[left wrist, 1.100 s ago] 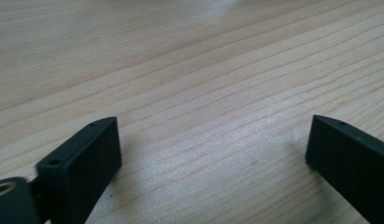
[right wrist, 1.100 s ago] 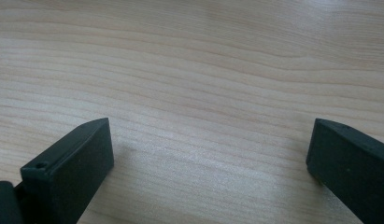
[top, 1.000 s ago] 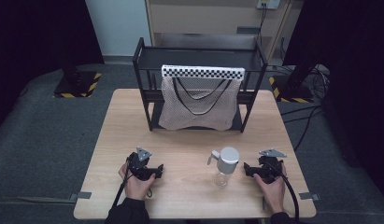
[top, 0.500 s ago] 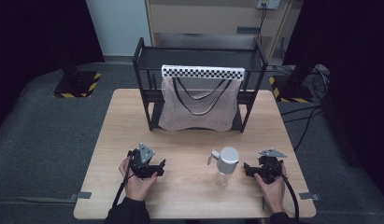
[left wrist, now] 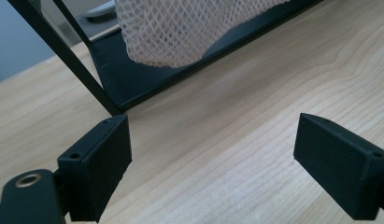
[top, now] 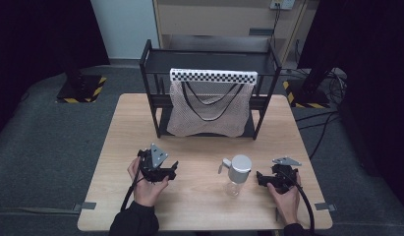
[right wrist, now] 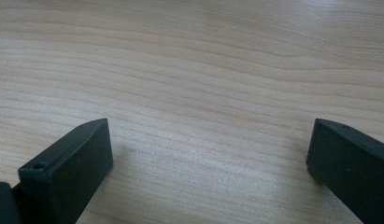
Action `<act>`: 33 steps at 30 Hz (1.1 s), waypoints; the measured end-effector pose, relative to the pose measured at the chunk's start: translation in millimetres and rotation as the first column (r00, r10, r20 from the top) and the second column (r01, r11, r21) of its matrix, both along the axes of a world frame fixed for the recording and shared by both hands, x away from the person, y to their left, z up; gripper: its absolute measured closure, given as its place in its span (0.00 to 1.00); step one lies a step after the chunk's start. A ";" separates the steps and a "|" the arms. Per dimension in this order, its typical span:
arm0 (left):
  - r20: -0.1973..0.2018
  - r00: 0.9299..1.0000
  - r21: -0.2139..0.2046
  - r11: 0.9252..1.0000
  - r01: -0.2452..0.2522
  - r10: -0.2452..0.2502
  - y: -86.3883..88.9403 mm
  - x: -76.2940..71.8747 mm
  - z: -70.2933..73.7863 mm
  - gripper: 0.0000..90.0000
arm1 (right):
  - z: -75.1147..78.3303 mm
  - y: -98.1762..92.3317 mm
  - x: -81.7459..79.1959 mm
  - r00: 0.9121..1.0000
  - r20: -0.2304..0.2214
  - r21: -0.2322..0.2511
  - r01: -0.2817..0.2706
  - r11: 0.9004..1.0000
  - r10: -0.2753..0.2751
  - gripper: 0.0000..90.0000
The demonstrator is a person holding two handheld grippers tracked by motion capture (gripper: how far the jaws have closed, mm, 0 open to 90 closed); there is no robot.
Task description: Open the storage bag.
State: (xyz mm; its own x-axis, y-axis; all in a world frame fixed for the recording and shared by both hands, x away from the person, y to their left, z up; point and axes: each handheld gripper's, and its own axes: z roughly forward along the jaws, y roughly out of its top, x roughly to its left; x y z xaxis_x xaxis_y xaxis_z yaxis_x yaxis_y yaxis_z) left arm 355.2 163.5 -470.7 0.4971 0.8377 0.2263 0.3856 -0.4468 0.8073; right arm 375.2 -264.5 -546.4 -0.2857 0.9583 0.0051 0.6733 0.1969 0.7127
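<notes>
So the wooden counter (top: 199,206) has a black rack (top: 209,64) at its far side, with a mesh bag (top: 209,110) hanging off it. The bottle (top: 236,174), clear with a grey cap, stands near the front edge, well in front of the rack. Left gripper (top: 172,172) sits left of the bottle, jaws wide apart; right gripper (top: 261,178) is just right of it, jaws apart too, both holding nothing.
</notes>
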 end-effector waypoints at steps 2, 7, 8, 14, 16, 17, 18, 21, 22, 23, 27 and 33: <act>0.008 1.000 0.011 1.000 0.008 -0.008 -1.3 1.3 4.2 0.12 | 0.0 0.1 0.0 1.000 0.000 0.001 0.001 1.000 -0.001 0.01; 0.020 1.000 0.036 0.999 0.022 -0.023 -5.3 4.7 12.4 0.12 | 0.0 0.1 0.0 1.000 0.000 0.001 0.001 1.000 -0.001 0.01; 0.021 0.999 0.041 0.999 0.025 -0.026 -5.9 5.2 13.9 0.12 | 0.0 0.1 0.0 1.000 0.000 0.000 0.001 1.000 -0.001 0.01; 0.025 0.998 0.059 0.997 0.048 -0.049 -11.5 9.0 19.7 0.13 | 0.0 0.1 0.0 1.000 0.000 0.000 0.001 1.000 -0.001 0.01; 0.030 0.998 0.071 0.996 0.060 -0.062 -14.1 10.2 21.5 0.14 | 0.0 0.1 0.0 1.000 0.000 0.000 0.001 1.000 -0.001 0.01; 0.033 0.997 0.075 0.995 0.066 -0.068 -15.7 10.9 22.5 0.14 | 0.0 0.1 0.0 1.000 0.000 0.000 0.001 1.000 -0.001 0.01; 0.034 0.996 0.085 0.994 0.075 -0.079 -17.1 11.5 24.0 0.14 | 0.0 0.1 0.0 1.000 0.000 0.000 0.001 1.000 -0.001 0.01; 0.049 0.994 0.103 0.991 0.091 -0.097 -21.7 13.2 28.2 0.15 | 0.0 0.1 0.0 1.000 0.000 0.000 0.001 1.000 -0.001 0.01; 0.053 0.993 0.106 0.990 0.096 -0.102 -23.1 13.8 29.6 0.15 | 0.0 0.1 0.0 1.000 0.000 0.000 0.001 1.000 -0.001 0.01; 0.055 0.992 0.112 0.988 0.102 -0.109 -24.2 14.6 31.1 0.15 | 0.0 0.1 0.0 1.000 0.000 0.000 0.001 1.000 -0.001 0.01; 0.066 0.989 0.147 0.981 0.124 -0.135 -29.5 17.2 36.8 0.15 | 0.0 0.1 0.0 1.000 0.000 0.001 0.001 1.000 -0.001 0.01; 0.083 0.982 0.183 0.971 0.155 -0.172 -37.2 21.3 46.9 0.17 | 0.0 0.1 0.0 1.000 0.000 0.000 0.001 1.000 -0.001 0.01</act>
